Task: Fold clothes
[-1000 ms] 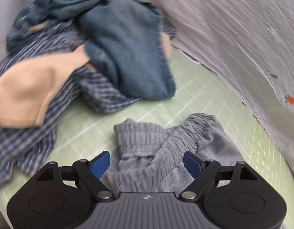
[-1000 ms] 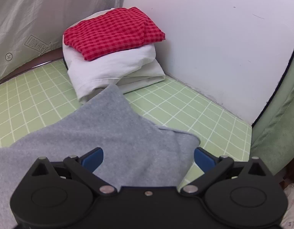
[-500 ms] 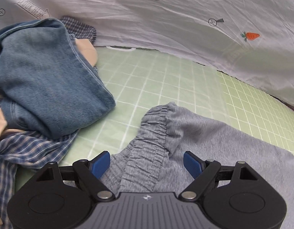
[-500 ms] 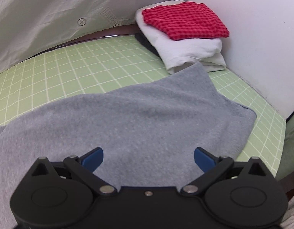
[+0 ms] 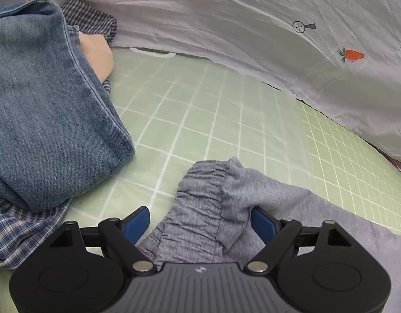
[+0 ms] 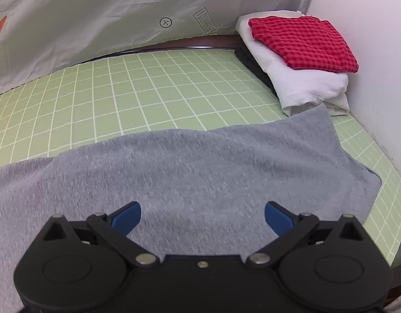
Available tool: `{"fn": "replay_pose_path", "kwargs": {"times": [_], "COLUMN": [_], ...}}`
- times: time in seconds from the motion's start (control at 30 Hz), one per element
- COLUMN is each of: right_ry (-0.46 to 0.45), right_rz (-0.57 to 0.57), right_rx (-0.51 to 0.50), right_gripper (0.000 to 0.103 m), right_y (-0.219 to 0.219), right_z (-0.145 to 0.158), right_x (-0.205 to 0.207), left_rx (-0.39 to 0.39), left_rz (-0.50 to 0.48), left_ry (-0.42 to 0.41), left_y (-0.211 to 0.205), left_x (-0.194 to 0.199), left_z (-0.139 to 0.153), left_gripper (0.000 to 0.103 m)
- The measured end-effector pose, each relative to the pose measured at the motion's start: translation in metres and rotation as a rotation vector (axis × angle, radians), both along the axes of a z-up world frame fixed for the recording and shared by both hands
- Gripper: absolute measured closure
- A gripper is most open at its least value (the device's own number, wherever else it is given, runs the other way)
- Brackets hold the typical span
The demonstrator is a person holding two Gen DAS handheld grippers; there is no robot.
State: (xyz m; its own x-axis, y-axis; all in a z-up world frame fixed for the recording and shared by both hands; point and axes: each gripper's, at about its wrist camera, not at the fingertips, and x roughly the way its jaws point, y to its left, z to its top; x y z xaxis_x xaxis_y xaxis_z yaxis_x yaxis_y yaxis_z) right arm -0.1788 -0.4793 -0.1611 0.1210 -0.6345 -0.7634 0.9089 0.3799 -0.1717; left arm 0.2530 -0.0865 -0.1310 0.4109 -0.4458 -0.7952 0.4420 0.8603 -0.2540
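Note:
Grey sweatpants (image 5: pixel 213 203) lie spread on the green grid mat (image 5: pixel 200 109). In the left wrist view their gathered elastic waistband sits bunched between the blue fingertips (image 5: pixel 136 221) of my left gripper (image 5: pixel 200 221), which is open around it. In the right wrist view the flat grey leg fabric (image 6: pixel 200 172) stretches across the mat under my right gripper (image 6: pixel 203 215), which is open and empty just above it.
A heap of blue denim (image 5: pixel 49 109), plaid shirt (image 5: pixel 20 224) and peach cloth (image 5: pixel 96 57) lies at the left. A folded stack, red checked cloth (image 6: pixel 302 41) on white cloth (image 6: pixel 304 83), stands at the right by the white wall. A white printed sheet (image 5: pixel 226 26) hangs behind the mat.
Both grippers have swung to face the back sheet. The left one has moved in so the waistband now lies between its fingers. The grey fabric lies flatter and wider under the right gripper.

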Motion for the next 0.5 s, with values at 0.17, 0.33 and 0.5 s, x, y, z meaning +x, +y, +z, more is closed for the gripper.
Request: {"fn": "replay_pose_path", "kwargs": {"times": [0.17, 0.33, 0.5], "right_ry": [0.003, 0.007, 0.018], "right_rz": [-0.007, -0.01, 0.021], "right_rx": [0.011, 0.023, 0.02], "right_gripper": [0.001, 0.001, 0.001], "right_y": [0.001, 0.001, 0.003], "right_z": [-0.002, -0.006, -0.01], "right_x": [-0.002, -0.002, 0.001], "left_rx": [0.031, 0.045, -0.106], "left_rz": [-0.012, -0.003, 0.039], "left_ry": [-0.022, -0.062, -0.04], "left_y": [-0.008, -0.008, 0.014], "left_x": [-0.004, -0.01, -0.015], "left_z": [0.0, 0.004, 0.022], "left_gripper": [0.021, 0.064, 0.093]}}
